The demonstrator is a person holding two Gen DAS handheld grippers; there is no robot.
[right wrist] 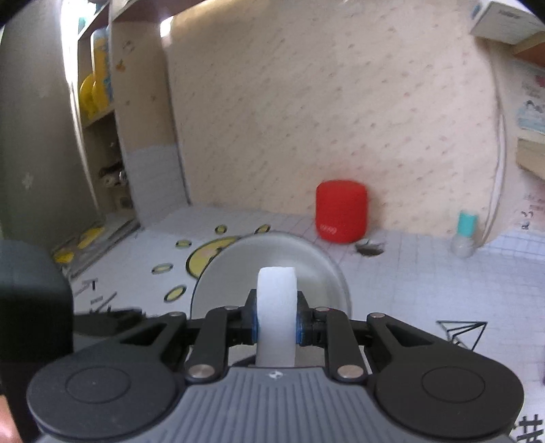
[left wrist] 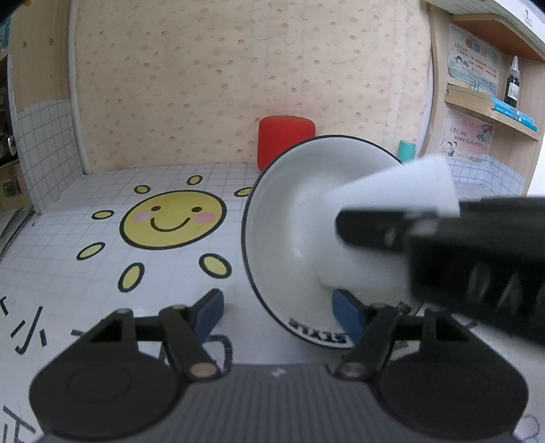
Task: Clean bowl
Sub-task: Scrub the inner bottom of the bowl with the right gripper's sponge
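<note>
right gripper [right wrist: 276, 323] jaws clamp white foam sponge [right wrist: 276, 306] inside tilted white ceramic bowl [left wrist: 289, 218]; left gripper [left wrist: 277, 313] jaws wide, bowl rim between them, unclamped: risk: sponge pressure could topple bowl.

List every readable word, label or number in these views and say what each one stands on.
"STYLE", seen upside down: white bowl, on its rim band.
Black characters on the tabletop mat: cut off, unreadable.
Shelf posters: too small.
Red cylinder: white mark, blurred.
Box on the upper shelf: blurred.

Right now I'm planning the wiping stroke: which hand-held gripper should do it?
Right hand-held gripper: it's clamped on the white sponge, reaching inside the bowl. The left looks occupied propping the tilted bowl.
</note>
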